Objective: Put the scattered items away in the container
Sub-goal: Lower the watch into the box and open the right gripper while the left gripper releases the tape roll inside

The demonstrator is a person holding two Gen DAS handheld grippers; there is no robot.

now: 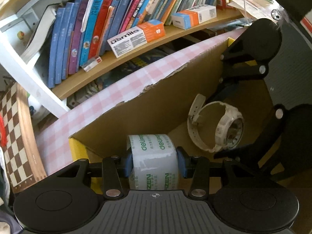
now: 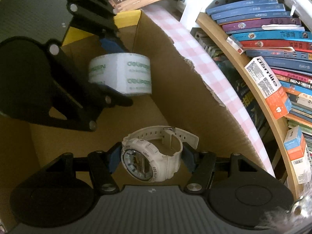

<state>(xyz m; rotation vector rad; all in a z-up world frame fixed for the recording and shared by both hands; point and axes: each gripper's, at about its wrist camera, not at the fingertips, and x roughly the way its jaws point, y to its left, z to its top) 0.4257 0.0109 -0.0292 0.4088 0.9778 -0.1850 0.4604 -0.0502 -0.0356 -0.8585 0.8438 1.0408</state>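
A roll of clear tape with green print [image 1: 154, 148] sits between the blue pads of my left gripper [image 1: 155, 162], which is shut on its flat sides. A white wristwatch [image 2: 140, 163] is clamped across its case and strap by my right gripper [image 2: 151, 159]. Both grippers point down into an open cardboard box [image 1: 156, 107], side by side. The left wrist view shows the watch [image 1: 218, 124] hanging in the right gripper [image 1: 220, 122]. The right wrist view shows the tape [image 2: 120, 74] in the left gripper [image 2: 119, 74]. The brown box floor [image 2: 148, 113] lies just below both items.
The box's outer face is covered in pink checked paper [image 1: 117, 89]. Behind it stands a wooden bookshelf [image 1: 120, 58] packed with books and small toothpaste boxes [image 1: 136, 37]. A chessboard [image 1: 13, 136] leans at the left. The box walls close in around both grippers.
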